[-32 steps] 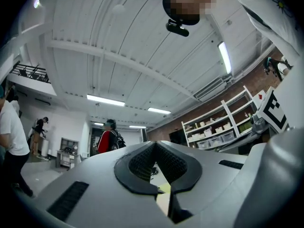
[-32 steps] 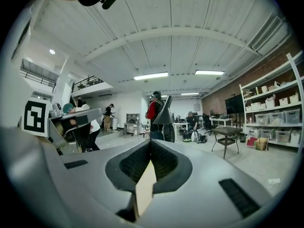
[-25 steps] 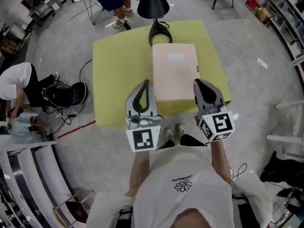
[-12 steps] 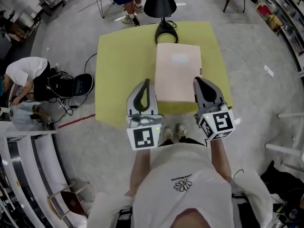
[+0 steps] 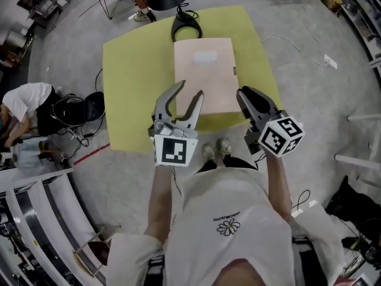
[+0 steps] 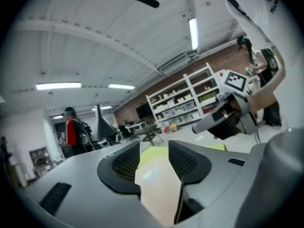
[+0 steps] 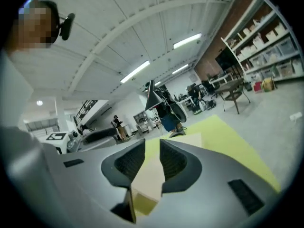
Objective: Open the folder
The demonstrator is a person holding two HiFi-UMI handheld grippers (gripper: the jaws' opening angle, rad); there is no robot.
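Lying closed just ahead of both jaw tips, folder (image 5: pixel 205 70) runs lengthwise away from them; left gripper (image 5: pixel 188 93) jaws opening wide, right gripper (image 5: pixel 247 96) opening slightly, both empty, left seemingly nearer.

I read no legible text anywhere. Print above daisy (image 5: pixel 228 232) on shirt (image 5: pixel 238 195): too small. Pale label (image 5: pixel 205 57) on folder (image 5: pixel 205 85), ahead of fingers of left gripper (image 5: pixel 189 89) (jaws opening, nothing between): nothing readable.
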